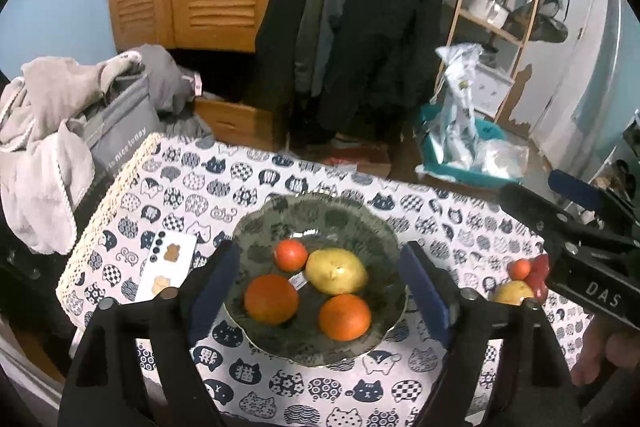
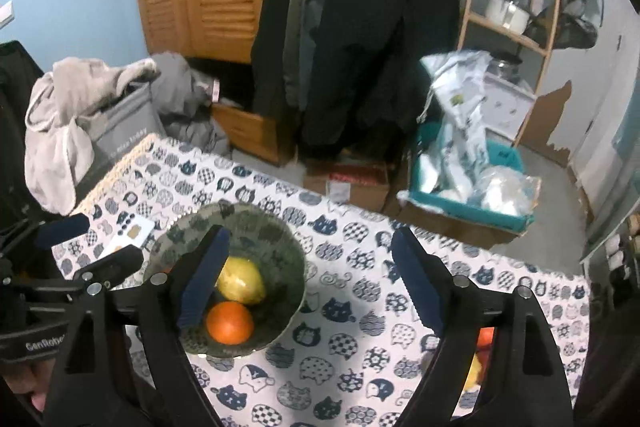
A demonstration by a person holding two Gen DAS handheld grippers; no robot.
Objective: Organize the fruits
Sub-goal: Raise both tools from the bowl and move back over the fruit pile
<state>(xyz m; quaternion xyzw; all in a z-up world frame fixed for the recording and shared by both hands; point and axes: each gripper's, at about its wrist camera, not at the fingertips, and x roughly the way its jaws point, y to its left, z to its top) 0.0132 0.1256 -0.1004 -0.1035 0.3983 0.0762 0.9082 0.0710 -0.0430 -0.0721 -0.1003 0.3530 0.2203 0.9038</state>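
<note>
A dark patterned glass bowl (image 1: 352,223) sits on the cat-print tablecloth (image 1: 248,187). It holds two oranges (image 1: 271,299) (image 1: 345,317), a small tangerine (image 1: 291,255) and a yellow lemon (image 1: 337,271). My left gripper (image 1: 320,287) is open and empty, its jaws either side of the bowl. To the right lie a small tangerine (image 1: 519,269), a red fruit (image 1: 538,275) and a yellow fruit (image 1: 513,293). My right gripper (image 2: 310,283) is open and empty above the cloth, right of the bowl (image 2: 280,247); loose fruit (image 2: 478,359) shows behind its right finger.
A white phone (image 1: 168,267) lies left of the bowl. A grey bag with clothes (image 1: 80,131) stands off the table's left end. A teal bin with plastic bags (image 1: 472,147) and a cardboard box (image 2: 348,183) sit on the floor beyond the far edge.
</note>
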